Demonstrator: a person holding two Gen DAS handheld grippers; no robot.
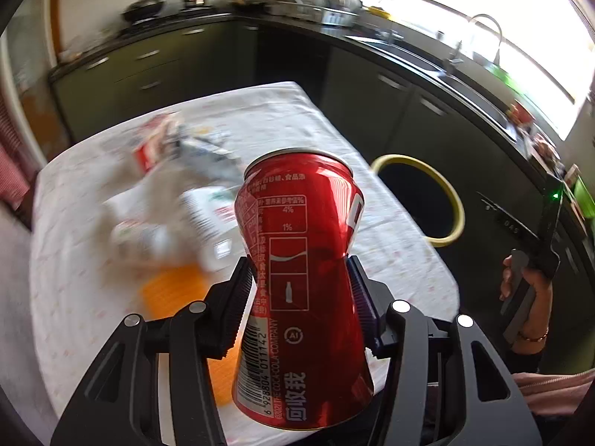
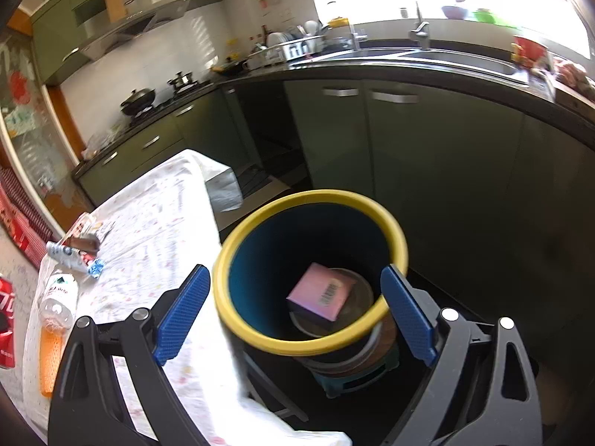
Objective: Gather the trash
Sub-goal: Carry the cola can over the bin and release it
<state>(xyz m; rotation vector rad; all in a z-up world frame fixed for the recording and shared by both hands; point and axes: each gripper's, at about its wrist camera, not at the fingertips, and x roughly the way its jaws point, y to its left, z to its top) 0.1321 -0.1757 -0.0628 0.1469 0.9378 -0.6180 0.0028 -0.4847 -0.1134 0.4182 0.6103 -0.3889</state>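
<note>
My left gripper (image 1: 302,286) is shut on a dented red cola can (image 1: 297,282) and holds it upright above the table (image 1: 74,290). The can also shows at the left edge of the right wrist view (image 2: 5,319). A blue bin with a yellow rim (image 2: 310,271) stands on the floor beside the table; it also shows in the left wrist view (image 1: 420,200). A pink box (image 2: 321,291) lies inside it. My right gripper (image 2: 295,314) is open and empty above the bin's near rim.
On the table lie an empty plastic bottle (image 2: 59,299), an orange mat (image 2: 50,360), wrappers (image 2: 80,249) and crumpled packaging (image 1: 167,193). Dark green kitchen cabinets (image 2: 409,156), a sink (image 2: 438,55) and a stove pan (image 2: 137,100) surround the table.
</note>
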